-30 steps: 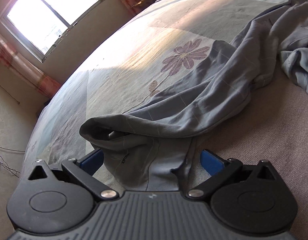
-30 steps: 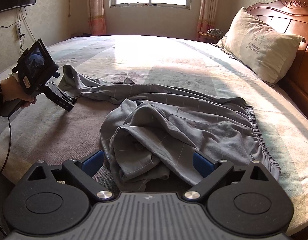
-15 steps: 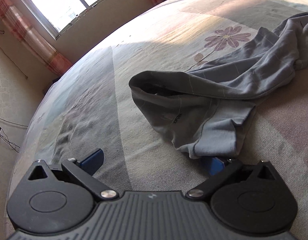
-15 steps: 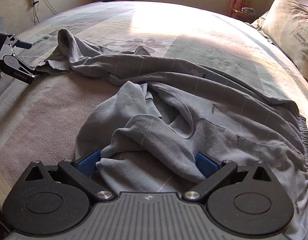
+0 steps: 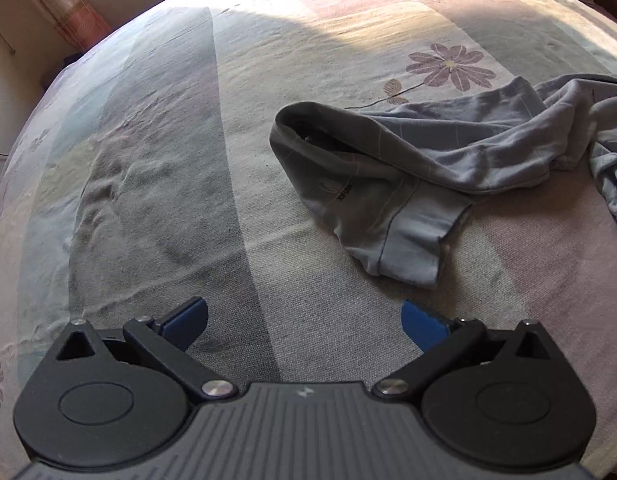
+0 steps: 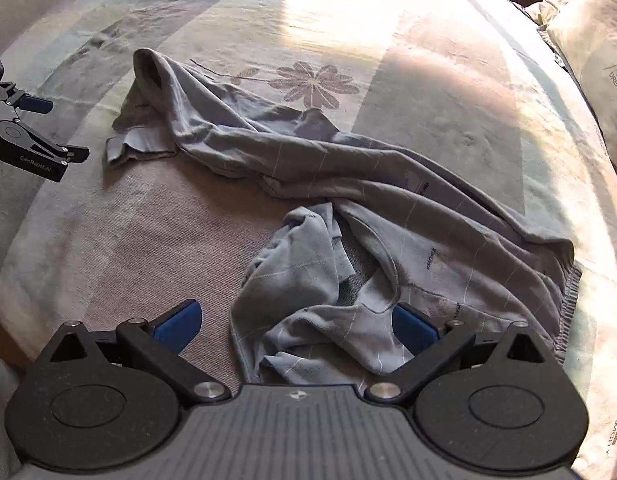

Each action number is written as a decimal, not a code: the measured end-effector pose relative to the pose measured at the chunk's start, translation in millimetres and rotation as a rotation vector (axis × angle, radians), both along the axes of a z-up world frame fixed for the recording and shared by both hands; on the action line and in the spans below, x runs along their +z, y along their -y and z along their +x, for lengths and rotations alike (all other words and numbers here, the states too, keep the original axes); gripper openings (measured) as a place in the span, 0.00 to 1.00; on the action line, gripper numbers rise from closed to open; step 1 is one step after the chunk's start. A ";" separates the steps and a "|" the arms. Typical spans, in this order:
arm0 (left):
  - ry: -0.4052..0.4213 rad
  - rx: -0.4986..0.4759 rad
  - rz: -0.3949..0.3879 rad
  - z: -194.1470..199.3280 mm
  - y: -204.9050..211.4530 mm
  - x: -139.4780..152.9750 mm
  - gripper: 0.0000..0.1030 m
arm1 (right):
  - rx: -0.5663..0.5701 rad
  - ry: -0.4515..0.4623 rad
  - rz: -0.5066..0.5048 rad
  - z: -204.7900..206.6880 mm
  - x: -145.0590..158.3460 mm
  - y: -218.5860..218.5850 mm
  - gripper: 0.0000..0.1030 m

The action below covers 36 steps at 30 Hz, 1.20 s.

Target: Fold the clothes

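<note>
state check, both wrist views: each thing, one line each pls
Left gripper: jaws open, holding nothing, short of the cuff.
Right gripper: jaws open, crumpled cloth lying between them.
Trousers: unfolded, rumpled, spread across the bed.
Leg cuff: flat on the bed, free of either gripper.
Pillow: lying at the bed's far right edge.
Bed: sheet on, lightly wrinkled.

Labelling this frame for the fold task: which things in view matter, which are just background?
Job:
- grey trousers
- left gripper, open, clear of the cuff
- right gripper, open over bunched cloth

Background:
- bed sheet
- pillow
- curtain
</note>
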<state>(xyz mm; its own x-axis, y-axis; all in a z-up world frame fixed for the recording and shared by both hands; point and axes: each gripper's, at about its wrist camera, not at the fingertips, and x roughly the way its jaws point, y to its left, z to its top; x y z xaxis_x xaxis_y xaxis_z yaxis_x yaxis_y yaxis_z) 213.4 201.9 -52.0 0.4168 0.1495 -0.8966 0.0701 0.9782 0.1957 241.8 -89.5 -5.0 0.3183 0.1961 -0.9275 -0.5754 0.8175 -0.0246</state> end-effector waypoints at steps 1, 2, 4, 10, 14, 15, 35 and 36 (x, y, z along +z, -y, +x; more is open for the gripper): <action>-0.009 -0.003 -0.029 -2.3 -2.3 10.7 0.99 | 0.016 0.002 0.006 -0.2 17.2 -10.5 1.00; -0.018 -0.006 -0.059 -4.5 -4.6 21.5 0.99 | 0.025 0.007 0.016 0.3 33.6 -22.6 1.00; -0.031 -0.002 -0.097 -4.8 -9.4 38.2 0.99 | 0.039 0.015 0.034 1.1 64.5 -46.5 1.00; -0.068 0.017 -0.164 6.3 -24.7 70.7 1.00 | 0.101 0.003 0.065 3.2 96.6 -107.2 1.00; -0.099 0.079 -0.183 22.8 -34.1 70.4 1.00 | 0.201 -0.031 0.081 8.1 88.6 -128.5 1.00; -0.106 0.103 -0.190 27.1 -36.0 69.4 1.00 | 0.214 -0.044 0.105 10.6 83.6 -130.8 1.00; -0.045 0.386 -0.258 56.0 -56.1 -23.0 1.00 | 0.498 0.045 0.149 28.8 -73.4 -182.8 0.56; -0.028 0.386 -0.255 55.2 -60.9 -21.6 1.00 | 0.519 0.078 0.145 25.5 -74.4 -187.2 0.57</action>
